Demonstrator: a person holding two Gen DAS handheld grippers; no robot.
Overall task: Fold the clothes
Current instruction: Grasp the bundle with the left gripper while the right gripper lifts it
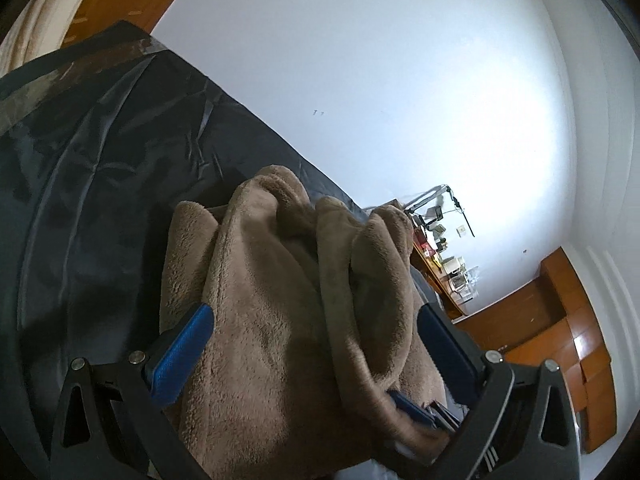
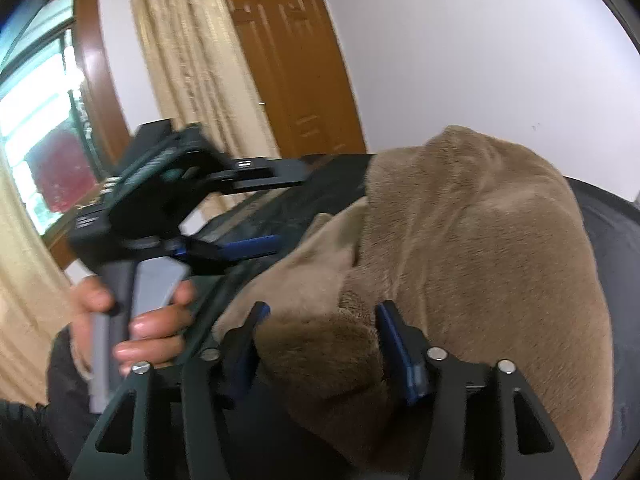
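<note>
A brown fleece garment (image 1: 280, 300) is bunched up over a dark sheeted table (image 1: 80, 200). My left gripper (image 1: 316, 316) has its blue pads wide apart with a thick bundle of fleece between them. In the right wrist view the same garment (image 2: 480, 260) rises in a hump. My right gripper (image 2: 322, 320) holds a fold of it between its blue pads. The left gripper (image 2: 248, 246) shows in the right wrist view at left, held by a hand (image 2: 152, 320), its fingers reaching into the fleece.
A white wall (image 1: 380, 80) fills the background. A wooden door (image 2: 288, 60), cream curtain (image 2: 192, 52) and window (image 2: 48, 140) are at left. A cluttered wooden shelf (image 1: 440, 264) and wooden cabinets (image 1: 560, 320) stand far right.
</note>
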